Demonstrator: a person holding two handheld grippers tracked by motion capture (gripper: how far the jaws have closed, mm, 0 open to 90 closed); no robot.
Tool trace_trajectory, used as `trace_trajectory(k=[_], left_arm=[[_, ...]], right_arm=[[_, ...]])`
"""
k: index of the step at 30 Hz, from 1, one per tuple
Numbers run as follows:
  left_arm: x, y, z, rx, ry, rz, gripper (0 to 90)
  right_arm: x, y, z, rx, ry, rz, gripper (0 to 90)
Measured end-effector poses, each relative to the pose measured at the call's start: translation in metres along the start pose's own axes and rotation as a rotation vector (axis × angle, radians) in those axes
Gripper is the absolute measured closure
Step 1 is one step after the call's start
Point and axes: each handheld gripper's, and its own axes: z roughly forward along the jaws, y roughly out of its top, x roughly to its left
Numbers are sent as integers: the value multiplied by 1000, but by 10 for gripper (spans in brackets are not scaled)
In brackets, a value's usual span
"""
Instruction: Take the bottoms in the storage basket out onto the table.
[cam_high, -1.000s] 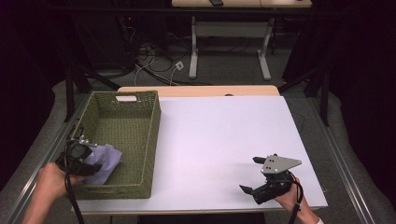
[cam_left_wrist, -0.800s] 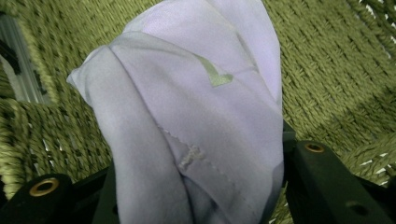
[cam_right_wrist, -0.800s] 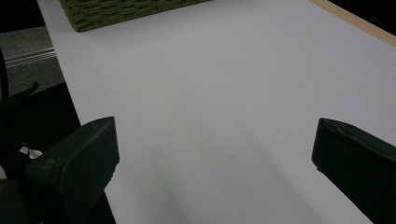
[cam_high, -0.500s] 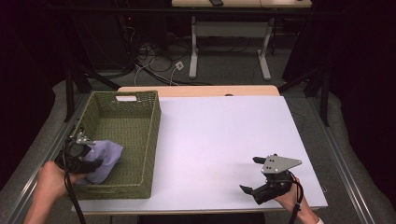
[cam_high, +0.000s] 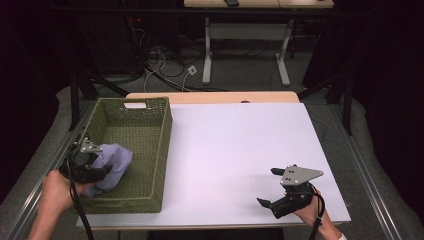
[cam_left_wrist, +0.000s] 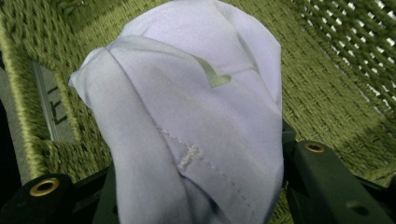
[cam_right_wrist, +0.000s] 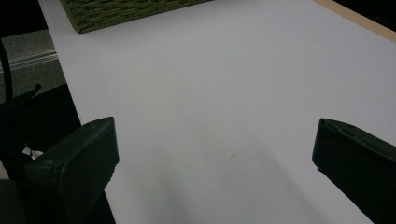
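no text, label or number is legible anywhere.

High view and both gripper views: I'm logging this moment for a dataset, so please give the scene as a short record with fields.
held item: pale purple cloth
holder: left claw, shut on the cloth
cloth place: inside the green woven basket, at its near left part
right claw: jaws open, nothing between them, low over the white table
table surface: bare apart from the basket
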Motion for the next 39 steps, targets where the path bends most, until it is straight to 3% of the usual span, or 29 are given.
trace_trajectory(k=[5,39], left_arm=[[-2,4,-5,-39,3,2,575],[-14,19,-16,-172,21,21,575]], right_arm=[[0,0,0,-3,-1,1,1],[-1,-1,1,0,-4,6,0]])
